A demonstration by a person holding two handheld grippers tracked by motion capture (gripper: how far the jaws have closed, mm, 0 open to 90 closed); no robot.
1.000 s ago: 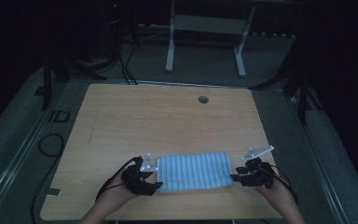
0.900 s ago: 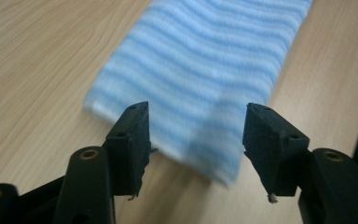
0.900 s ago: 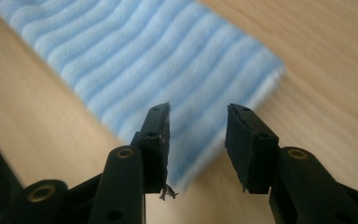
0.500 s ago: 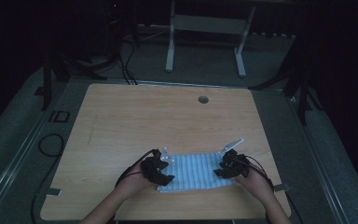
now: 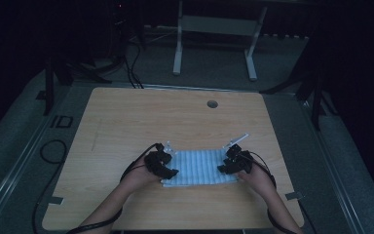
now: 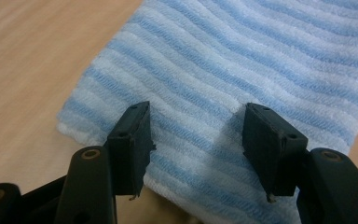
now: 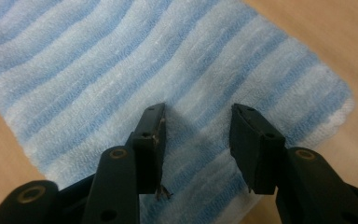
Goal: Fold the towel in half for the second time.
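Note:
A folded towel (image 5: 199, 166) with blue and white stripes lies flat on the wooden table (image 5: 175, 112), near its front edge. My left gripper (image 5: 171, 171) hovers over the towel's left end. In the left gripper view the jaws (image 6: 196, 112) stand open just above the towel (image 6: 261, 56), pinching nothing. My right gripper (image 5: 223, 168) is over the towel's right end. Its jaws (image 7: 198, 109) have just been opening and stand apart above the towel (image 7: 98, 70), with only flat cloth below them. A hand holds each gripper.
A round cable hole (image 5: 212, 104) sits in the table's far middle. Bare wood surrounds the towel. Beyond the table stand a white frame's legs (image 5: 177, 58) and cables (image 5: 131, 63) on the dark floor.
Both grippers have moved inward from the towel's outer edges and down, and now sit over its two ends. The towel lies flat between them.

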